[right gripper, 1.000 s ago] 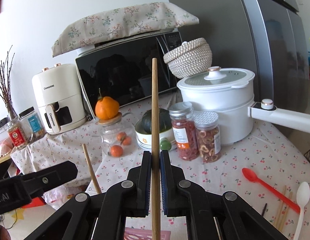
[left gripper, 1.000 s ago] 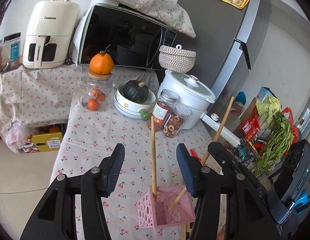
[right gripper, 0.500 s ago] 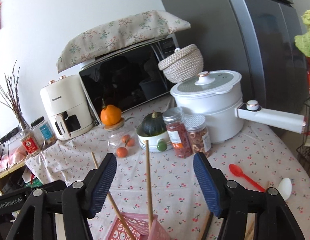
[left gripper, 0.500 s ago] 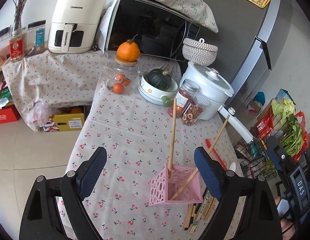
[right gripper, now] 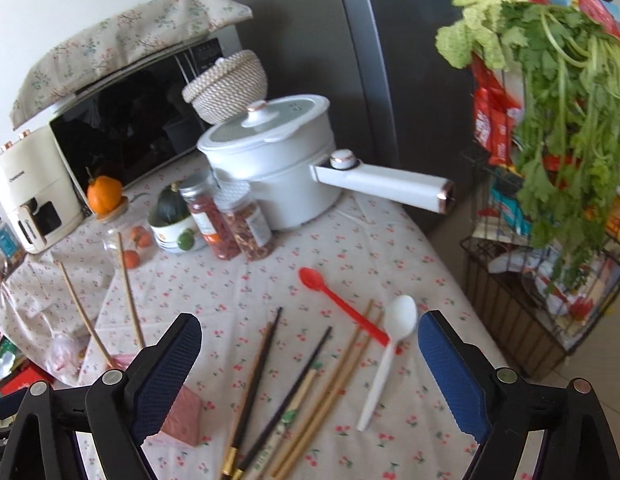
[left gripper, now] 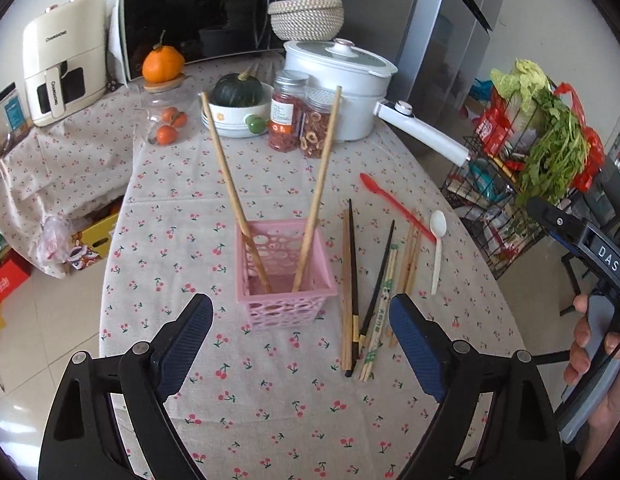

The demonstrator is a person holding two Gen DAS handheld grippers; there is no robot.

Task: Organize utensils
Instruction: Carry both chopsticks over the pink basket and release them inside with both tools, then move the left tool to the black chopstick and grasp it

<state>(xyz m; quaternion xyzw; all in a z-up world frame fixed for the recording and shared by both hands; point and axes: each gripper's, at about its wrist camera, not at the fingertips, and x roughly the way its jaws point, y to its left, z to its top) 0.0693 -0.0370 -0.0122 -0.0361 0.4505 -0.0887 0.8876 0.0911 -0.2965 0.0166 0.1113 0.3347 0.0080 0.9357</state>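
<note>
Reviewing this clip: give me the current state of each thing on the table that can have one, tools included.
Left tool: open, empty.
Right tool: open, empty, jaws just opened.
Pink basket: upright, holding two wooden chopsticks, leaning apart.
Loose chopsticks: flat on cloth.
Red spoon: flat.
White spoon: flat.
Pot: lidded.
Jars: capped.

Soft, even daylight fills both fisheye views, casting only faint shadows on the tablecloth [left gripper: 269, 400]. Dark vignetting rings the left wrist frame, where straight lines bow outward. Motion blur smears the greens [right gripper: 558, 80] in the right wrist view.
</note>
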